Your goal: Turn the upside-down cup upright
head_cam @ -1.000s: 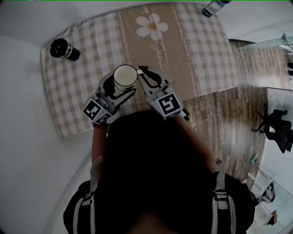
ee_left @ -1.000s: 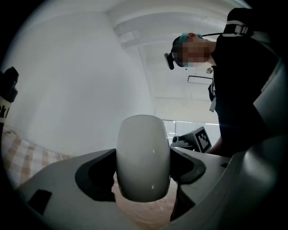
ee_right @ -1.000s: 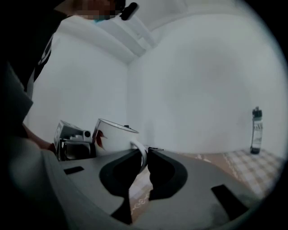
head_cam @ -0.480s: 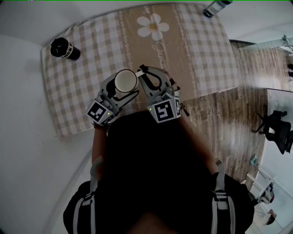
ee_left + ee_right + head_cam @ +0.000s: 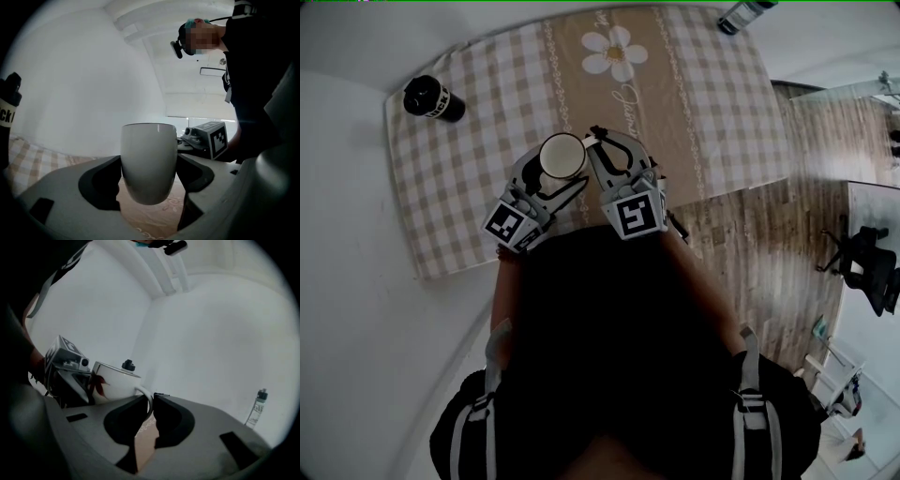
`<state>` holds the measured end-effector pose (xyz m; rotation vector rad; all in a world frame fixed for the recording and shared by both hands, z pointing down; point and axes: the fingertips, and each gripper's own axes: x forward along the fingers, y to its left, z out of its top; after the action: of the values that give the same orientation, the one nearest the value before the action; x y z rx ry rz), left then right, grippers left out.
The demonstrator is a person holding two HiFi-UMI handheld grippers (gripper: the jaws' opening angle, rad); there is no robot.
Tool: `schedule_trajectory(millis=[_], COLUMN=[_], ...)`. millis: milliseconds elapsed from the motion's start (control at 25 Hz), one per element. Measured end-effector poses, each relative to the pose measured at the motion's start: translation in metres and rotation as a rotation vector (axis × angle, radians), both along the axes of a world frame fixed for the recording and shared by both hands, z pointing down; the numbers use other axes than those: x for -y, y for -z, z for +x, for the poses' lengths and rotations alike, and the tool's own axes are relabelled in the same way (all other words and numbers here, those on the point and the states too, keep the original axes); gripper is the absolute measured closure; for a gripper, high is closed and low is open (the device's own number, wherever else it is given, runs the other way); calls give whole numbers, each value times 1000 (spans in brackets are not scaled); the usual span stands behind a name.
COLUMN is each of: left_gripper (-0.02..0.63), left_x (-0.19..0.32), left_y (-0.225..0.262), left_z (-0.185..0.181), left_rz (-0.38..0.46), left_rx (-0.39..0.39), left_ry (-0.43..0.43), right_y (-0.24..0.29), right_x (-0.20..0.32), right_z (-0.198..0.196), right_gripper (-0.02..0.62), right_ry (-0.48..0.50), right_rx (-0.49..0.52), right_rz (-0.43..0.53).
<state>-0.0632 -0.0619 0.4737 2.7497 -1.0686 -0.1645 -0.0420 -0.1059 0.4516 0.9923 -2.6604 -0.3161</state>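
Observation:
A white cup (image 5: 562,156) stands mouth up in the air just above the checked cloth (image 5: 478,141), held between both grippers. My left gripper (image 5: 551,178) is shut on the cup's body (image 5: 149,164), its dark pads (image 5: 108,180) pressed against both sides. From the right, my right gripper (image 5: 593,142) is shut on the cup's handle (image 5: 147,399). The right gripper view shows the cup (image 5: 115,379) with a red leaf print on its side, and my right gripper (image 5: 152,404) pinching the thin handle loop.
A black bottle (image 5: 431,99) stands at the cloth's far left corner. At the far right corner is a clear bottle (image 5: 736,14). A daisy print (image 5: 614,54) marks the cloth's middle strip. The table edge and wooden floor (image 5: 769,216) lie to the right.
The right gripper has rolled a little about its own line while keeping the handle. The cup stays between both grippers in nearly the same place, its mouth facing up.

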Motion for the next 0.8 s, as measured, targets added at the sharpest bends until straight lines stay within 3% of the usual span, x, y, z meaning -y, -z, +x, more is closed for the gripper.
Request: schedule_trajectory(millis=[240,400,760,800], left_gripper=[239,291,314,340], left_x=[12,13,6,6], left_y=[-2,-7,-15,-15], left_z=[0,-13,-34,-34], left_rz=[-20,-36,-76,-75], left_rx=[-17,-14,-37,-36], left_ry=[26,57,96,95], right_y=[-8,-18,-69,-75], right_x=[14,27,51,53], right_z=[5,17,35,33], right_gripper=[552,551,551,551], right_ry=[-32,-84,-122,-119], right_rx=[79,81,-19,-32], right_rz=[-73,-89,-123,-126])
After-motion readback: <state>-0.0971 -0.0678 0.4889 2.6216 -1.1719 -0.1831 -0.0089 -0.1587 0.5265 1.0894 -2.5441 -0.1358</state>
